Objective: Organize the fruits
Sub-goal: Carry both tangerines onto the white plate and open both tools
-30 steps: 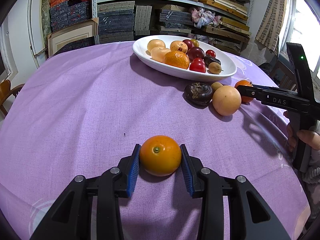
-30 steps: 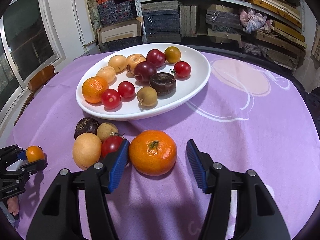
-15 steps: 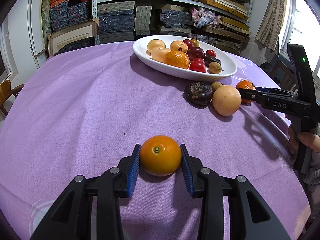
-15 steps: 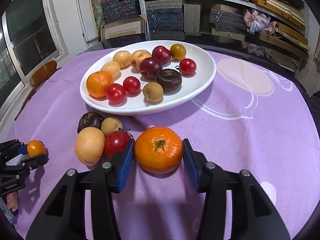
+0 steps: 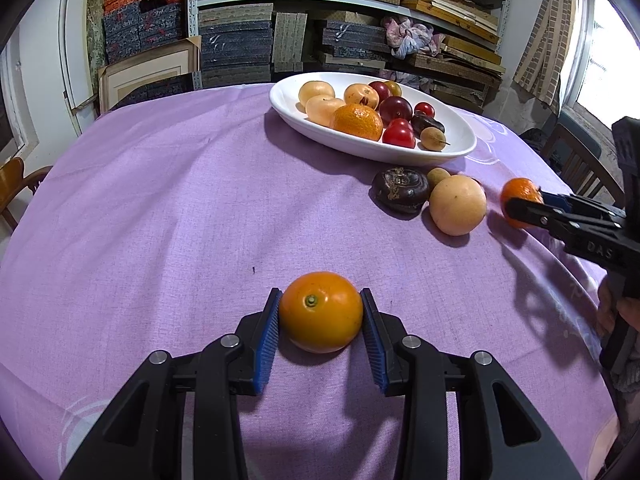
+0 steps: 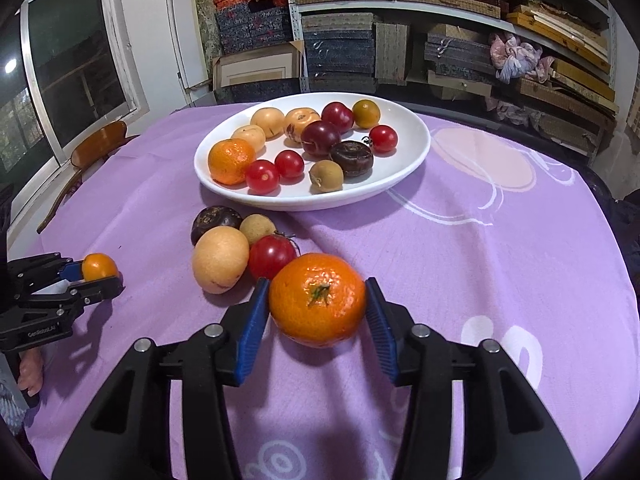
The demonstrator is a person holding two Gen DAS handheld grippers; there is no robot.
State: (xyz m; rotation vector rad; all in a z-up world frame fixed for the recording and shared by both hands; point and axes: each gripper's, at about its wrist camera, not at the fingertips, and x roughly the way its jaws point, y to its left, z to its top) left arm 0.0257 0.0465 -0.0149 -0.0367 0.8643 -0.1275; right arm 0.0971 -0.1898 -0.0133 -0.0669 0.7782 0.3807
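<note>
White oval plate (image 6: 416, 148) toward the far side of the purple-clothed table (image 6: 480, 264), holding a mandarin, three pale yellow-tan fruits, two dark red plums, three red cherry tomatoes, a greenish-yellow round fruit, a dark brown wrinkled fruit and a small tan longan. Just in front of the plate, loose on the cloth — a dark purple fruit (image 6: 215, 220), a small longan (image 6: 257, 227), a pale pear-like fruit (image 6: 220, 259) and a red tomato (image 6: 272, 256), bunched together and touching. Right gripper (image 6: 318, 312) angled downward, blue-padded fingers (image 6: 252, 326) closed on a large mandarin (image 6: 318, 299), right beside the tomato. Left gripper (image 5: 320, 328) likewise tilted down, well apart from the cluster, fingers (image 5: 267, 336) clamped on a smooth small orange (image 5: 321, 312) resting on the cloth. Part of a hand (image 5: 624, 316) behind the right tool's grip — seen only at the frame edge.
</note>
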